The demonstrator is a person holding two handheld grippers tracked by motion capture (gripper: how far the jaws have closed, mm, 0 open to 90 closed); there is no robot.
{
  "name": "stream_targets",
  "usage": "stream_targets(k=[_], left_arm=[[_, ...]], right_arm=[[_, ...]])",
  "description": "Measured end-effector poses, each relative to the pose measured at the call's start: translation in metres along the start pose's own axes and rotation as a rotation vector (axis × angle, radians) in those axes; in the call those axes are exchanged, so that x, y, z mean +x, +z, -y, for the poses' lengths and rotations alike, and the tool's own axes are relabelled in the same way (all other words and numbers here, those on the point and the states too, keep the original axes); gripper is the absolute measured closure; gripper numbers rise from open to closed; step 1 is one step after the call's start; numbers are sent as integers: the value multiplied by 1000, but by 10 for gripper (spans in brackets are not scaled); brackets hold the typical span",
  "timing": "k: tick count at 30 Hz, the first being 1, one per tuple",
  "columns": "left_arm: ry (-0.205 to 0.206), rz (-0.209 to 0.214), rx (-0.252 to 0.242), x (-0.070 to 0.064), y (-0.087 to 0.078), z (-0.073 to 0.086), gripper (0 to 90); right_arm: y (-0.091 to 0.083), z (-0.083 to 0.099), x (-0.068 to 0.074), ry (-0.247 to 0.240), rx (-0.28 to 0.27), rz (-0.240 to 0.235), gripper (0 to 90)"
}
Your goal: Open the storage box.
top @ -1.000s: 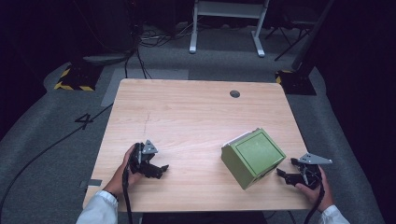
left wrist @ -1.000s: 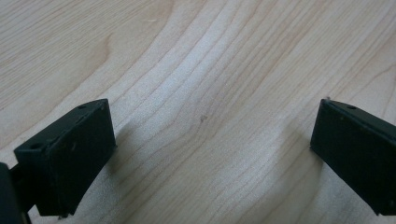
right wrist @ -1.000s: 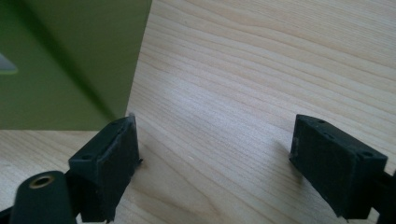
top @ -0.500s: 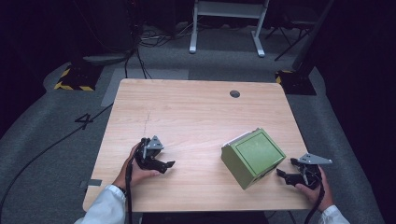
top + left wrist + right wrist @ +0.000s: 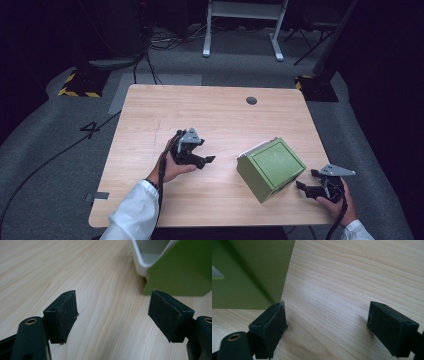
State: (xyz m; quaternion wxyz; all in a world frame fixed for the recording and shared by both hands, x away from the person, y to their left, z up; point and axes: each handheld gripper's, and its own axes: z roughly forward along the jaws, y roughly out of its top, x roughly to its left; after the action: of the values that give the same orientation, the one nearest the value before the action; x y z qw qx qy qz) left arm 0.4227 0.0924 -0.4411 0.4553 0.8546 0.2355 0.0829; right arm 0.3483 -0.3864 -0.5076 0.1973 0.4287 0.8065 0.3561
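— Tongs first: how do yours stand?

— Your left tongs (image 5: 209, 160) are spread wide with nothing between the pads, only bare wood of the counter (image 5: 210, 112). Your right tongs (image 5: 303, 186) are spread wide too, and empty.

— Where is the green box?

— You have the green box (image 5: 272, 167) on the counter's near right part, turned at an angle to the counter's edges, its flat green face up. It lies between your two hands. Your left hand (image 5: 172, 165) holds its tongs to the left of the box, jaws pointing toward it, with a clear strip of wood between them. Your right hand (image 5: 335, 200) sits near the counter's right edge, and its tongs are just beside the box's right side.

— What do your own cameras give?

— In your left gripper view, the box (image 5: 182, 267) fills the upper right, and a white inner wall (image 5: 150, 252) shows at its open end. In your right gripper view, the green side (image 5: 249, 272) stands right above one jaw; I cannot tell whether that jaw touches it.
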Motion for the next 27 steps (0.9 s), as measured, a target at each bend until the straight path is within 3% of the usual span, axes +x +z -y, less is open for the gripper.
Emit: stream_targets(k=[5,9,13,17,20,23,25,27], left_arm=[[41,0,31,3,20,-26,252],[61,18,26,3,31,-46,291],[81,34,43,4,47,-59,313],[106,29,88,6,63,-63,302],[102,31,116,7,74,-65,304],[119,66,151,3,88,-69,313],[133,51,164,-2,93,-72,337],[132,66,162,-4,96,-73,346]], right_arm=[[0,0,0,0,0,0,156],[0,0,0,0,0,0,157],[0,0,0,-1,0,-1,157],[0,0,0,-1,0,-1,157],[0,0,0,-2,0,-3,156],[0,0,0,-3,0,-3,157],[0,0,0,-3,0,-3,156],[0,0,0,-3,0,-3,156]])
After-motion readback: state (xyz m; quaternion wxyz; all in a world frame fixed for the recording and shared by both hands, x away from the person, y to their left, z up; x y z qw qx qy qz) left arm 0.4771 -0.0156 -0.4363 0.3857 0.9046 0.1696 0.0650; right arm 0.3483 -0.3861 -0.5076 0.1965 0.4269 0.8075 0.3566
